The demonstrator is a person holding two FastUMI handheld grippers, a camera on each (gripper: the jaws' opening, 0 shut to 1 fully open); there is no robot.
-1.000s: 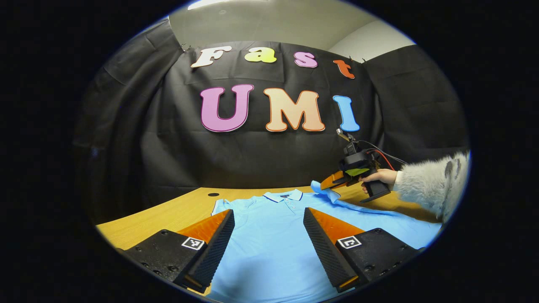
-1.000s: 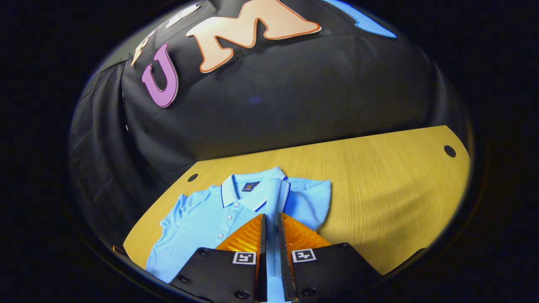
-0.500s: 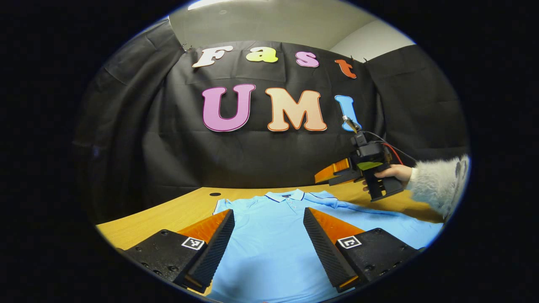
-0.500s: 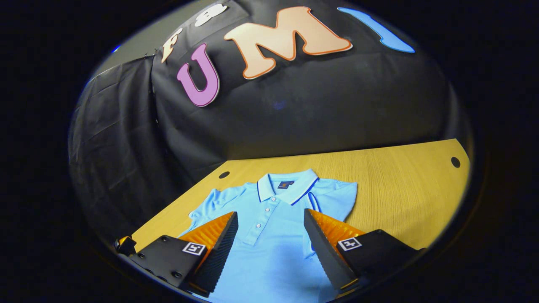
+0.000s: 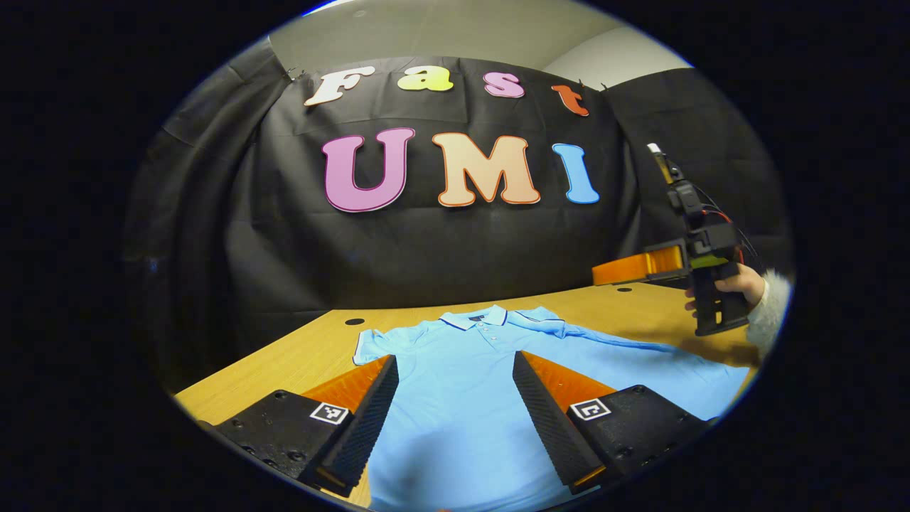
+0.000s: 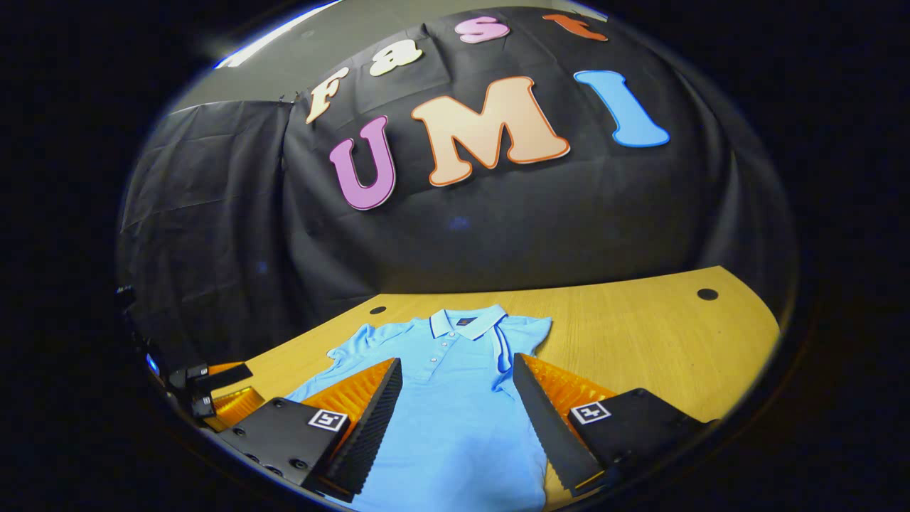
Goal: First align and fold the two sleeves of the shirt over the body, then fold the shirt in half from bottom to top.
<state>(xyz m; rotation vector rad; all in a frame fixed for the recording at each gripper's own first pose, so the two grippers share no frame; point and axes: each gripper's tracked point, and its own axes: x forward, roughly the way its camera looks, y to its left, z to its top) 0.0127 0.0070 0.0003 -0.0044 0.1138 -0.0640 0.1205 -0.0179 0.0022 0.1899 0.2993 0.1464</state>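
Now, right sleeve: it is lying folded in over the body of the shirt [image 6: 455,398], beside the collar [image 6: 466,323]; a second ago the right gripper [image 6: 455,419] was pinching it, half a second ago it had already let go.
Right gripper: it is pulling up and back from the cloth, its jaws standing wide apart with nothing between them; in the left gripper view it is hanging high at the right, held by a hand [image 5: 739,283] in a fluffy sleeve [image 5: 771,313].
Left gripper: the left gripper [image 5: 455,412] is hovering low over the shirt's lower half, jaws apart and empty, barely shifted over the last second.
Shirt position: it is lying flat, front up, on the wooden table [image 6: 640,341], collar toward the booth wall.
Meaning for the task: one sleeve fold is looking finished; the other sleeve [image 5: 370,341] is still lying spread out at the side, so it is probably next, before the bottom-to-top fold.
Edges: the spread sleeve is ending near the table's left border, leaving little wood beyond it.
Open room: broad bare table is stretching to the shirt's right, and some behind the collar.
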